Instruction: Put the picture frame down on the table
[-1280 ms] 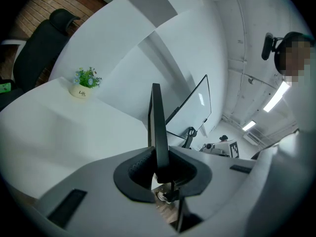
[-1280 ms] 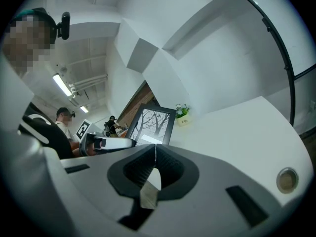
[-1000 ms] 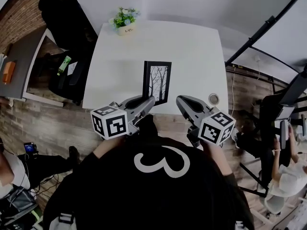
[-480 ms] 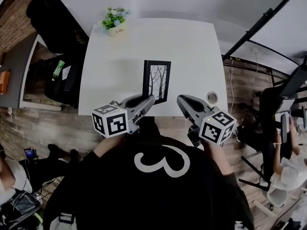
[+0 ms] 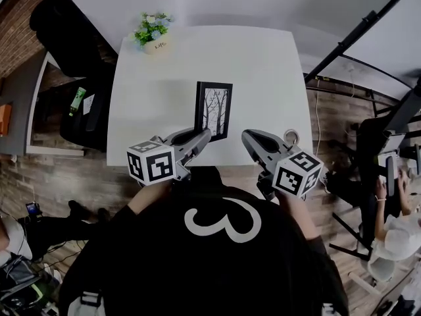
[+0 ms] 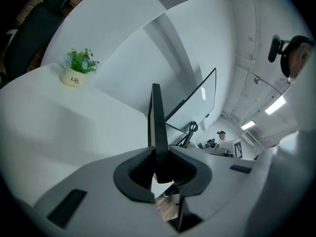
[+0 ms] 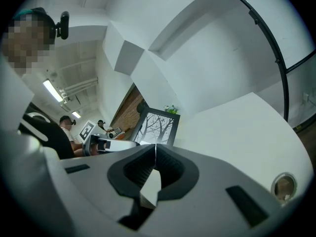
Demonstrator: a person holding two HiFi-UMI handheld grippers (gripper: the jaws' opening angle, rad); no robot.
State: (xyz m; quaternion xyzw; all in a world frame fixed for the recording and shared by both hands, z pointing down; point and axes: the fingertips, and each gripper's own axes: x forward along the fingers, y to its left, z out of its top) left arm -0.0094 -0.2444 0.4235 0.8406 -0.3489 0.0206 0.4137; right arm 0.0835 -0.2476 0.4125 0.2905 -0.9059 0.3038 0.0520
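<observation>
White counter point(image 5: 263, 64) below and ahead of both tools, brick wall and dark floor off to either side.

Carrying-and-lowering step, by the look of it, with release not yet made. Left tool point(image 5: 205, 134) clamped on the lower near edge of the picture frame point(image 5: 214, 109), pads pressed on either face of the thin black border. Frame upright, rising edge-on straight out from the tool's tips, over the near part of the counter. Contact between frame bottom and counter impossible to judge, hidden behind the tool from above. Right tool point(image 5: 246, 137) just beside the left one, jaws together on nothing, frame's tree print ahead and slightly left of its tips, not touched.

Next move, as a judgement: tip the frame away from the left tool's tips and lay it flat on the counter, then ease the jaws apart and draw back. Calls for a slow, steady tilt; narrow grip on a thin edge, so likely to swivel or slip between the pads if rushed. Worth setting down well inside the counter's near edge, close under both tools.

Around: potted plant point(image 5: 152, 31) far ahead and left of the left tool, at the far corner, well apart from the frame. Small round object point(image 5: 291, 135) just right of the right tool's tips, near the counter's edge; kind unclear. Black chair point(image 5: 69, 41) off the counter, left of the left tool. Nothing of these in the frame's likely path; only the round object worth minding, and only for the right tool.
</observation>
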